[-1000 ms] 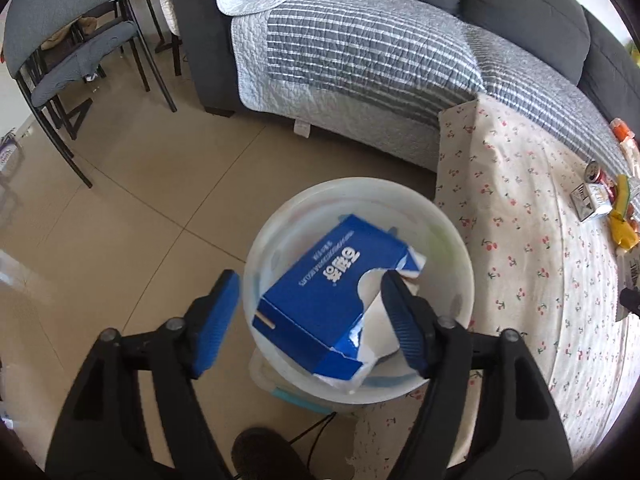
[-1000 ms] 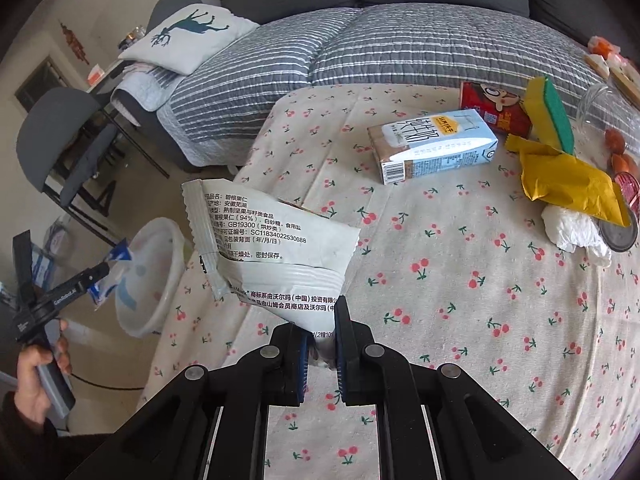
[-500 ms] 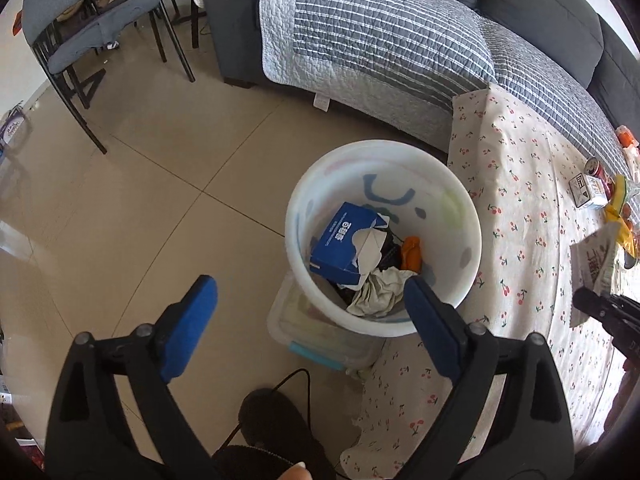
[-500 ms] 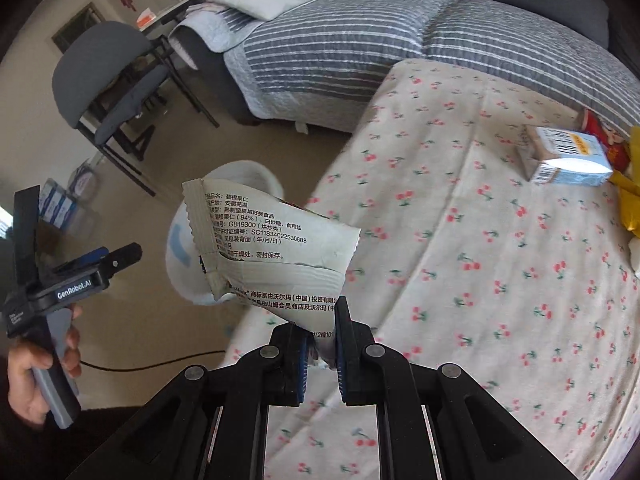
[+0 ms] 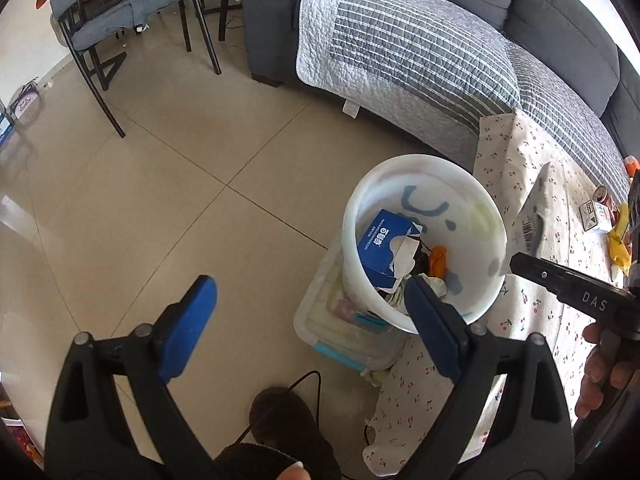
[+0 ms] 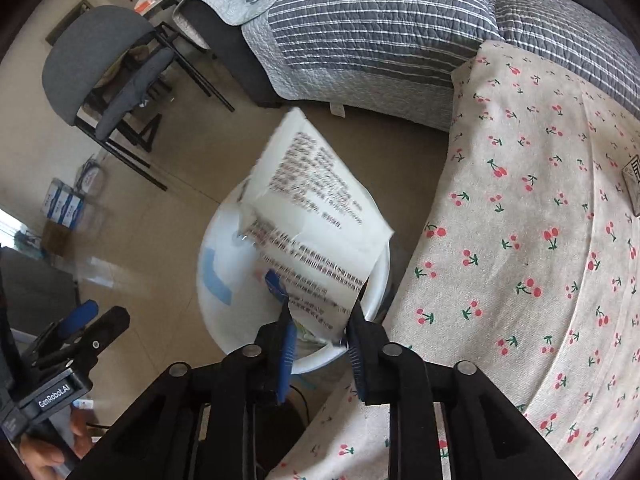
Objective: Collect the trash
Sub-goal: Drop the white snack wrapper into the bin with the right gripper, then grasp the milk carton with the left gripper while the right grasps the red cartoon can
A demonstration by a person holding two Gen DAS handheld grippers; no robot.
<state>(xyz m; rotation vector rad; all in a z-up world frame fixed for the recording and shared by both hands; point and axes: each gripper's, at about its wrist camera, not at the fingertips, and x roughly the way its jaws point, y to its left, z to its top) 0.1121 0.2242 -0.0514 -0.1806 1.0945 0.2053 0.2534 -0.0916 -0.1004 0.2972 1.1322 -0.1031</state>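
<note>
A white printed snack wrapper [image 6: 316,224] hangs blurred over the white bin [image 6: 208,300]. Its lower corner lies between the jaws of my right gripper [image 6: 320,316], which are opening; the pads stand apart from it. In the left wrist view the bin [image 5: 490,216] stands on the floor by the table and holds a blue tissue box [image 5: 382,240], an orange scrap [image 5: 438,260] and crumpled paper. My left gripper [image 5: 308,292] is wide open and empty, low and left of the bin. The right gripper [image 5: 560,280] reaches in from the right.
A table under a cherry-print cloth [image 6: 520,240] stands right of the bin, with a carton [image 5: 596,216] and a yellow wrapper [image 5: 618,240] on it. A clear lidded box [image 5: 340,332] sits under the bin. Sofa [image 5: 420,52], chair [image 5: 120,12] and a slippered foot [image 5: 288,412] surround it.
The blue box left my left gripper and lies in the bin; that gripper drew back and widened. My right gripper swung from the table to over the bin, its jaws parted and the wrapper tipped away.
</note>
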